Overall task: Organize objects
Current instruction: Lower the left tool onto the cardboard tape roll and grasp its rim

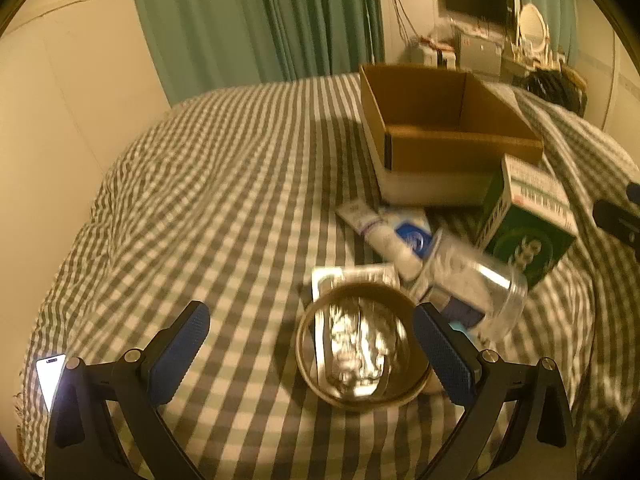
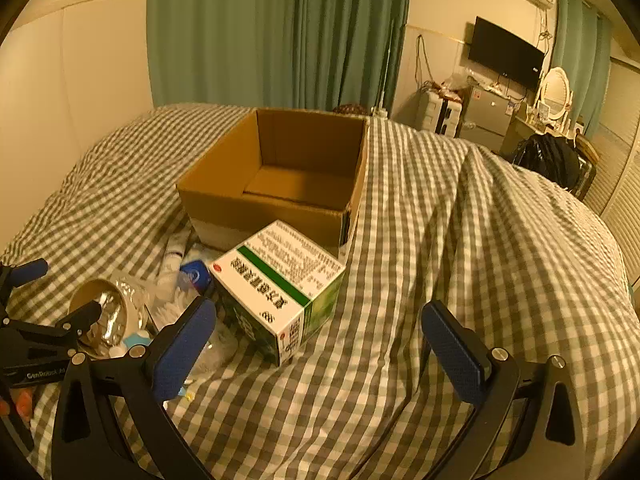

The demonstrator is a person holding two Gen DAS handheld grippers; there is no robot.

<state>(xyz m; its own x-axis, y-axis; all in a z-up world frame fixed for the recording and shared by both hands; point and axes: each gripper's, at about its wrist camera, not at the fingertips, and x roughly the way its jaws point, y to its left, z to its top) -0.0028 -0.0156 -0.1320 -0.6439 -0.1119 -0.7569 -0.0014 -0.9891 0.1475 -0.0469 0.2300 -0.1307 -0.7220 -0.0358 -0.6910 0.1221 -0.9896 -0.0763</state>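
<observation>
On the checked bedspread (image 1: 200, 200), the round tin (image 1: 362, 346) lies between the spread left gripper (image 1: 312, 356) pads.

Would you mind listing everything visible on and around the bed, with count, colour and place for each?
Cardboard box: one, brown, open and empty, on the bed.
Carton: one, green and white, printed, just in front of the cardboard box.
Round container: one, brown rim with shiny foil inside, between the left gripper's fingers.
Clear plastic bottle: one, transparent, lying beside the carton.
White tube: one, white with a blue label, lying in front of the cardboard box.
Bedcover: one, green-and-white check.
Curtain: green, behind the bed.
Television: one, black, on the far wall.
Left gripper: black with blue pads, open.
Right gripper: black with blue pads, open, empty.
</observation>
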